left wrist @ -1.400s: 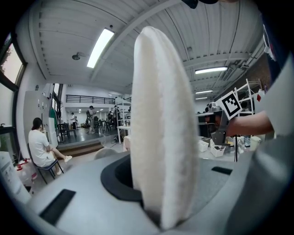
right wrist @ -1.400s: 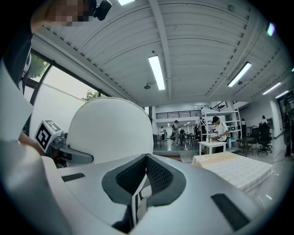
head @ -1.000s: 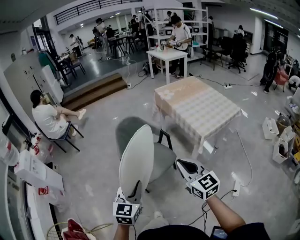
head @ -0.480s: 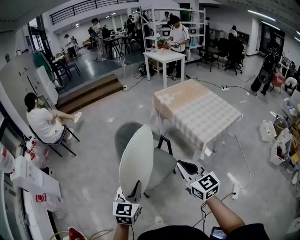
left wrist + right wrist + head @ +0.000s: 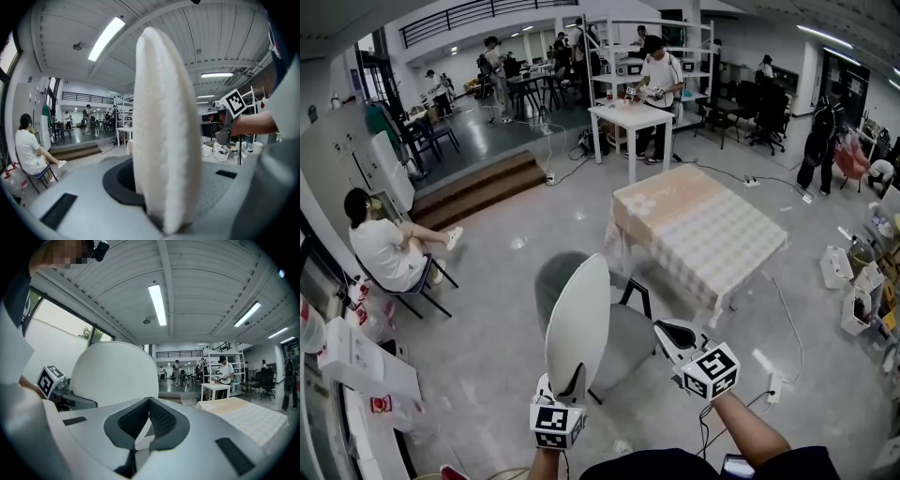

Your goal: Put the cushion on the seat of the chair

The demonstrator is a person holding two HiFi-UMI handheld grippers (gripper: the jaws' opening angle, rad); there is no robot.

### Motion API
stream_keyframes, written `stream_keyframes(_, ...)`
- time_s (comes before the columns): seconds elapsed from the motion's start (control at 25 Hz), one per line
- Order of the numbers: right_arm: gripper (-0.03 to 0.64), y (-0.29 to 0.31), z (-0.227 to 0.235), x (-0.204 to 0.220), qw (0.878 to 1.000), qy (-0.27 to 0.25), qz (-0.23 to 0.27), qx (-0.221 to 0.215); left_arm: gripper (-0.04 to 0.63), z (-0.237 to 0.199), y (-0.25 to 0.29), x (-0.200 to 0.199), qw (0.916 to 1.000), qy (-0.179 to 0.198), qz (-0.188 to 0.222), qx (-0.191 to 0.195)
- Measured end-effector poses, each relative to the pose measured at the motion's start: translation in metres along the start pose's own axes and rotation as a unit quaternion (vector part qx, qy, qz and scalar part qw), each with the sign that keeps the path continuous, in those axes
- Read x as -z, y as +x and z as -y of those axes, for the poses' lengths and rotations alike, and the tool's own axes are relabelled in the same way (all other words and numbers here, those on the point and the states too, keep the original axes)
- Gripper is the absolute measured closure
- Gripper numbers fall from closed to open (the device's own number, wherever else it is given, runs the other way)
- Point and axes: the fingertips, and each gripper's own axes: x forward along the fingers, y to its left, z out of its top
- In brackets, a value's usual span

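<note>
A white round cushion [image 5: 578,323] stands on edge in front of me, and my left gripper [image 5: 571,375] is shut on its lower rim. In the left gripper view the cushion [image 5: 166,140] fills the middle, pinched between the jaws of the left gripper [image 5: 162,221]. The grey chair [image 5: 624,330] with black legs stands just beyond and below the cushion, its seat bare. My right gripper [image 5: 671,334] hovers over the seat's right side, shut and holding nothing. In the right gripper view the cushion [image 5: 115,373] is at the left, apart from the closed right gripper [image 5: 140,439].
A table with a checked cloth [image 5: 703,230] stands behind the chair to the right. A person sits on a chair [image 5: 380,248] at the left. Open boxes [image 5: 855,281] line the right wall, and a power strip [image 5: 772,375] with cables lies on the floor.
Both grippers and the cushion have travelled with me across the floor; the chair and table now sit a little further right in view. The grips are unchanged.
</note>
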Motion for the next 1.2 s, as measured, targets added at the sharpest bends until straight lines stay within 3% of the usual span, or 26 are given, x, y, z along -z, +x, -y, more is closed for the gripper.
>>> stream_keyframes(0.6,0.598,0.015,0.003,0.002,1.000,-0.008,-0.013,0.017,0.523,-0.012,0.020,0.003,0.9998,0.002,0.005,0.018)
stream_keyframes(1.2,0.598,0.030,0.021,0.014,1.000,0.005,-0.015,0.019,0.523,-0.018,0.045,0.010,0.9994,0.017,-0.020,0.022)
